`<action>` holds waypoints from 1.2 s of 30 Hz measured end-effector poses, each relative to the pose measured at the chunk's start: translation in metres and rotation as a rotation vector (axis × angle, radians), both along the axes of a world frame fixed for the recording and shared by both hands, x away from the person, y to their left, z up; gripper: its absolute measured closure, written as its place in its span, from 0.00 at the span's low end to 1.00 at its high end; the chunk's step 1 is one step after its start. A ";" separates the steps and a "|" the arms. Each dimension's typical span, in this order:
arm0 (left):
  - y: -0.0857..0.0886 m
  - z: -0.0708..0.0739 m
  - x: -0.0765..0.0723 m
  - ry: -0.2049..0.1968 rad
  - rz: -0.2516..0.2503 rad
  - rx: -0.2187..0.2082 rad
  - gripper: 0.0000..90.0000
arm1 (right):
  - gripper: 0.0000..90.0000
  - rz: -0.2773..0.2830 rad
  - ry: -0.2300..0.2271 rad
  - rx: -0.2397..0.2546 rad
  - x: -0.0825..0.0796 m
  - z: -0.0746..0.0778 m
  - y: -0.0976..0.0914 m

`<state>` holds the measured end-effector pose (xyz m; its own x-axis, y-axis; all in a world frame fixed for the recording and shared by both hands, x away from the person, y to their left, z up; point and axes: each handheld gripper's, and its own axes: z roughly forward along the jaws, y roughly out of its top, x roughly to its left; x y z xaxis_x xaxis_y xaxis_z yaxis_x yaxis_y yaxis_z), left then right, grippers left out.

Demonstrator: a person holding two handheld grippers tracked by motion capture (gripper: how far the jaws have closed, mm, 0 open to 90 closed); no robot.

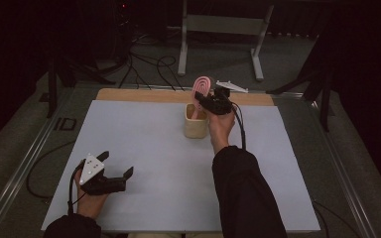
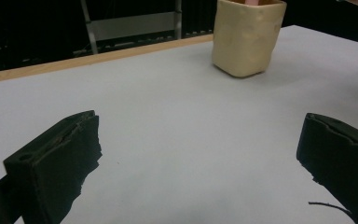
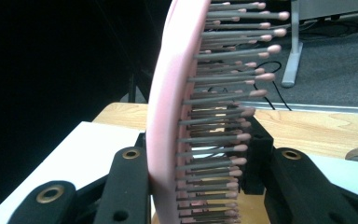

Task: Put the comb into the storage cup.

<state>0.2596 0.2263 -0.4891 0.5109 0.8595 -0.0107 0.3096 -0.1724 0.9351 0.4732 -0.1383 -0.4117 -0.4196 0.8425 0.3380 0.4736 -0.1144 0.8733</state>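
A pink hairbrush (image 1: pixel 201 88) stands upright with its handle down in a cream cup (image 1: pixel 196 125) near the table's far middle. My right gripper (image 1: pixel 209 102) is shut on the hairbrush just above the cup's rim. In the right gripper view the pink hairbrush (image 3: pixel 177 112) rises between the two black jaws, bristles pointing right. My left gripper (image 1: pixel 116 164) rests near the table's front left, open with nothing between its fingers. The left gripper view shows the cream cup (image 2: pixel 246 38) far ahead, past the bare table surface.
The white table top (image 1: pixel 144 148) has a wooden strip (image 1: pixel 144 95) along its far edge. A metal stand (image 1: pixel 223 29) and loose cables (image 1: pixel 149 67) sit on the floor beyond the table. A small white plate (image 1: pixel 232 86) lies by the far edge.
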 end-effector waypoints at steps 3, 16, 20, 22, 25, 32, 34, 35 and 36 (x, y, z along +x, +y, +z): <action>0.000 0.000 0.000 0.001 0.000 0.000 0.00 | 0.70 0.000 0.002 0.000 0.000 -0.001 0.000; 0.000 0.000 0.000 0.001 0.000 0.000 0.00 | 0.70 -0.006 0.012 0.007 0.001 -0.006 -0.001; 0.000 0.000 0.000 0.002 0.000 0.001 0.00 | 0.70 -0.006 0.016 0.007 0.002 -0.008 -0.001; 0.000 0.000 0.000 0.002 0.000 0.001 0.00 | 0.70 -0.008 0.021 0.011 0.002 -0.010 -0.001; 0.000 0.000 0.000 0.002 -0.001 0.001 0.00 | 0.70 -0.011 0.026 0.015 0.002 -0.012 -0.002; 0.000 0.000 0.000 0.003 -0.001 0.003 0.00 | 0.70 -0.011 0.029 0.023 0.003 -0.014 -0.004; 0.000 0.000 0.000 0.003 -0.002 0.003 0.00 | 0.70 -0.011 0.030 0.024 0.004 -0.014 -0.004; -0.001 0.000 0.000 0.003 -0.002 0.003 0.00 | 0.70 -0.009 0.029 0.025 0.004 -0.014 -0.005; -0.001 0.000 0.000 0.003 -0.002 0.003 0.00 | 0.70 -0.007 0.028 0.026 0.004 -0.015 -0.005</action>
<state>0.2599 0.2257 -0.4895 0.5126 0.8586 -0.0095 0.3120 -0.1759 0.9336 0.4774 -0.1433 -0.4263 -0.4034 0.8364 0.3710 0.4970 -0.1402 0.8564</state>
